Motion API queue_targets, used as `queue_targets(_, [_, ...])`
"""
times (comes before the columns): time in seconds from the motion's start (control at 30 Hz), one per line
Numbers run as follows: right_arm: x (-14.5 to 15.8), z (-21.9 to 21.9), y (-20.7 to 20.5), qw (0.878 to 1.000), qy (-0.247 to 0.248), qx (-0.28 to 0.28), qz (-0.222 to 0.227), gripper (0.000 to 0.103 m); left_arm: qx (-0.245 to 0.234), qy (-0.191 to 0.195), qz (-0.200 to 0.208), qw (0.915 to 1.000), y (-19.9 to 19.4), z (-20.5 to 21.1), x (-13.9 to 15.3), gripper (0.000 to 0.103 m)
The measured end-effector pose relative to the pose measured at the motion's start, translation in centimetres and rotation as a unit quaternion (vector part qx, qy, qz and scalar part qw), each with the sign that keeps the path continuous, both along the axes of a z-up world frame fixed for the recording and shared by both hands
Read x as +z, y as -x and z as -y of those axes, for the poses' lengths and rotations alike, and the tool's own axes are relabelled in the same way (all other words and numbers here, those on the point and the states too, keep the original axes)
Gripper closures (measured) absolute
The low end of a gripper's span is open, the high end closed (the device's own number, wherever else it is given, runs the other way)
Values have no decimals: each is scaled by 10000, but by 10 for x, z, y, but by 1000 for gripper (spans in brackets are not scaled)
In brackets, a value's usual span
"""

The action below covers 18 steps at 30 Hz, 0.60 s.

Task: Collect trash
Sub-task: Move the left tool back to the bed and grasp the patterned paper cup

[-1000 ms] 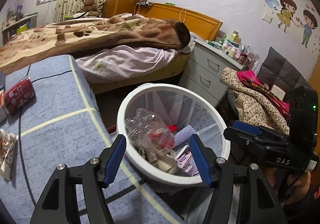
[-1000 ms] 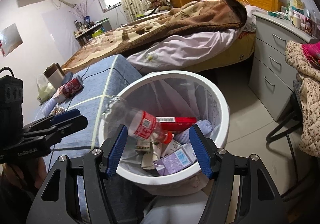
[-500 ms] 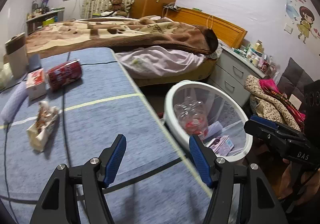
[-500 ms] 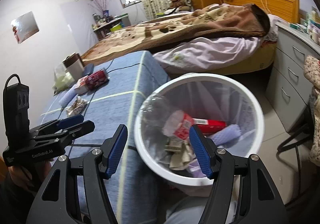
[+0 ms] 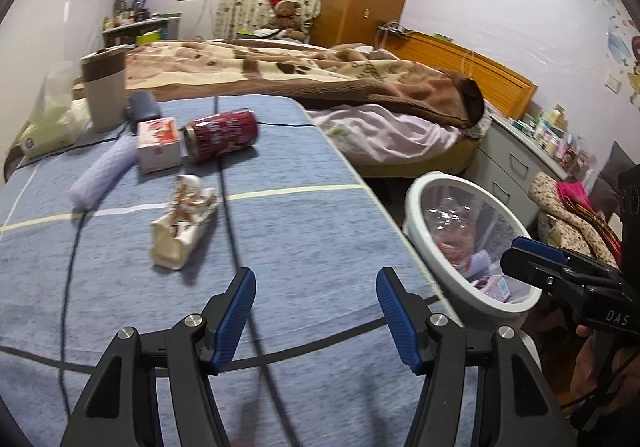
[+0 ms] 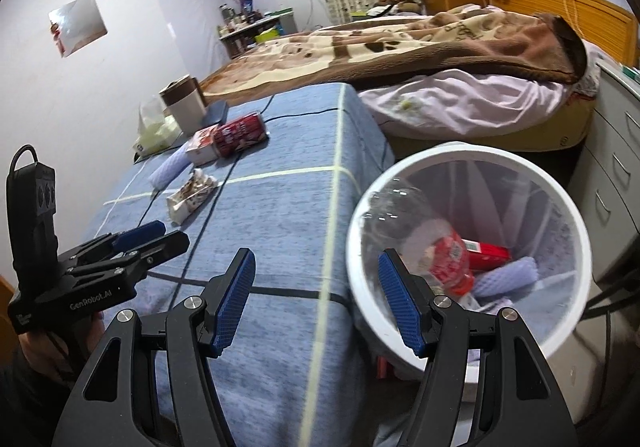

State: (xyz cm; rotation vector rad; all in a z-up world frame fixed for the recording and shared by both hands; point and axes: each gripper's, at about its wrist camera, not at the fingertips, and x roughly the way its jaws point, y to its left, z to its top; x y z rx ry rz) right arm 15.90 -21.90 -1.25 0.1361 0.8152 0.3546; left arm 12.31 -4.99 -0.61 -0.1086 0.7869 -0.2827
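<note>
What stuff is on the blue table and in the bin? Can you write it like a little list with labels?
bin: white bin beside the table, already holding a clear bottle, a red box and other scraps
still on table: red can, small carton, crumpled wrapper, lilac foam roll
left gripper: open, empty, over the table
right gripper: open, empty, at the bin's edge

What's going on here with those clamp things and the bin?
A person is clearing trash off the blue-covered table with two hand-held grippers. The left gripper and right gripper are both open and empty. A crumpled wrapper, a red can and a small box lie on the table; the white bin holds a bottle and cartons.
</note>
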Motion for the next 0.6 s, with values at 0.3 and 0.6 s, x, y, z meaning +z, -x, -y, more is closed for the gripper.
queue_targets(0.3, [5,-20,-11,9997,70,238,22,37,453,-73,-3,9989,-5,-37,1,40])
queue_targets(0.6, [12,-39,-29,9989,110,455,88,37,760,-224,-17,9969,-25,-63,3,40])
